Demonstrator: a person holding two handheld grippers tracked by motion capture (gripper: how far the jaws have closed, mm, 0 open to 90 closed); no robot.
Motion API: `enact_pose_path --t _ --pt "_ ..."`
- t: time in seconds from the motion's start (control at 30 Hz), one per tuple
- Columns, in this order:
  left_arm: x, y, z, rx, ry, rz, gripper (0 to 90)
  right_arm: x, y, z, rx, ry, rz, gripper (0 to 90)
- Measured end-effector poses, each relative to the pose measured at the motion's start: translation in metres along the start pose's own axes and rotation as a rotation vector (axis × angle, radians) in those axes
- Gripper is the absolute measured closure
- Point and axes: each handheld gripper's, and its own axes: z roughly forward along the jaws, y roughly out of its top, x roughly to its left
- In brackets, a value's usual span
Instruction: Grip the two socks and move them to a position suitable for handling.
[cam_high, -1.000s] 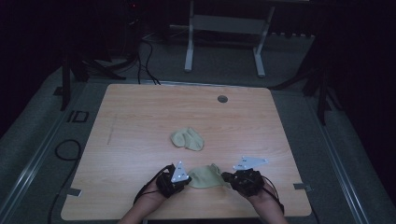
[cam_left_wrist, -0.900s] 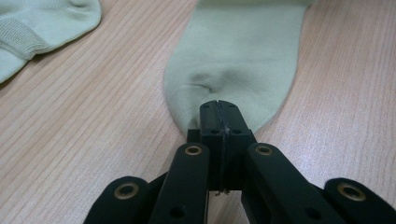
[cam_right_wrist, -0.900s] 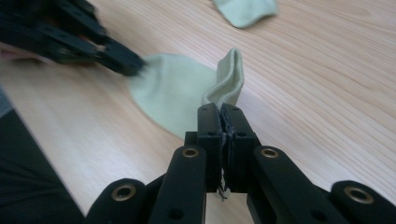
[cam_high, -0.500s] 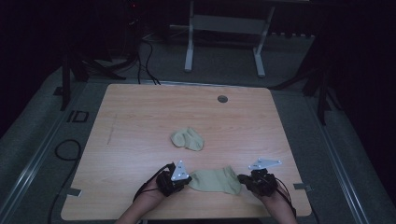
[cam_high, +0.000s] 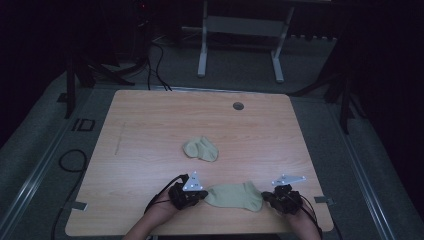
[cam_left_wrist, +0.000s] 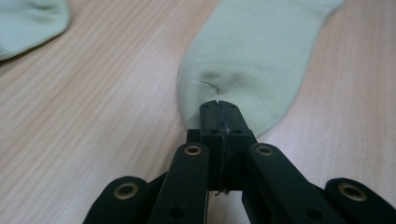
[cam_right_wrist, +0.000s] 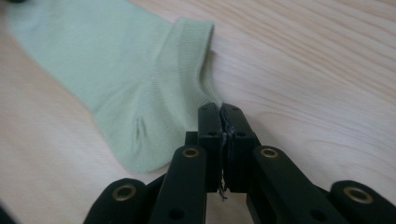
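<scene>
I have a pale green sock (cam_high: 234, 195) stretched flat between my two grippers near the front edge of the table (cam_high: 150, 120). My left gripper (cam_high: 200, 194) has its jaws pressed fully together on one end of it; in the left gripper view that end of the sock (cam_left_wrist: 254, 60) puckers into a small crease right at the jaw tips (cam_left_wrist: 218, 108), and the rest runs away from me across the wood. My right gripper (cam_high: 272, 196) is clamped just as tight on the other end. In the right gripper view I see the ribbed cuff (cam_right_wrist: 189, 56) and the heel bulge just left of the tips (cam_right_wrist: 219, 112), with the edge of the fabric pinched between them, and the sock (cam_right_wrist: 102, 70) lying out toward the upper left.

From the high view the sock lies roughly level from side to side, resting on the tabletop, with a hand behind each gripper coming in from the bottom edge. A second sock (cam_high: 201, 149), same colour, sits crumpled near the middle of the table, well apart from the stretched one. In the left gripper view a corner of it (cam_left_wrist: 28, 23) shows at the upper left. A small round grommet (cam_high: 238, 106) sits near the far edge.
</scene>
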Motion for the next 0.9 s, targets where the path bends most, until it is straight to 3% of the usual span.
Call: enact_pose_path --t 0.13,0.27,0.37,0.5,0.53,0.6,0.73,0.9 --pt "-0.003 0.003 0.002 0.001 0.007 0.015 88.4 -0.006 -0.003 0.001 0.0 -0.004 0.018 87.5" --pt "-0.002 0.003 0.003 -0.006 0.019 -0.005 84.8 -0.004 -0.004 0.0 0.006 -0.016 0.002 87.3" --pt "-0.001 0.003 0.004 -0.013 0.026 -0.013 82.2 -0.004 -0.005 -0.001 0.007 0.0 0.01 85.7" --pt "-0.002 0.004 0.0 -0.04 0.012 -0.015 63.3 -0.004 0.0 -0.006 -0.019 0.002 0.002 73.0" --pt "-0.003 0.004 -0.003 -0.056 0.013 -0.021 56.0 -0.003 0.002 -0.008 -0.027 0.002 -0.005 69.5" --pt "-0.004 0.005 -0.009 -0.078 0.023 -0.021 49.7 -0.003 0.009 -0.01 -0.036 0.004 -0.015 64.6" --pt "-0.003 0.002 -0.021 -0.076 0.044 -0.036 48.9 0.0 0.027 -0.01 -0.046 -0.003 -0.039 57.3" --pt "0.002 -0.012 -0.032 -0.058 0.074 -0.085 49.0 0.008 0.056 0.001 -0.055 0.003 -0.089 52.9"
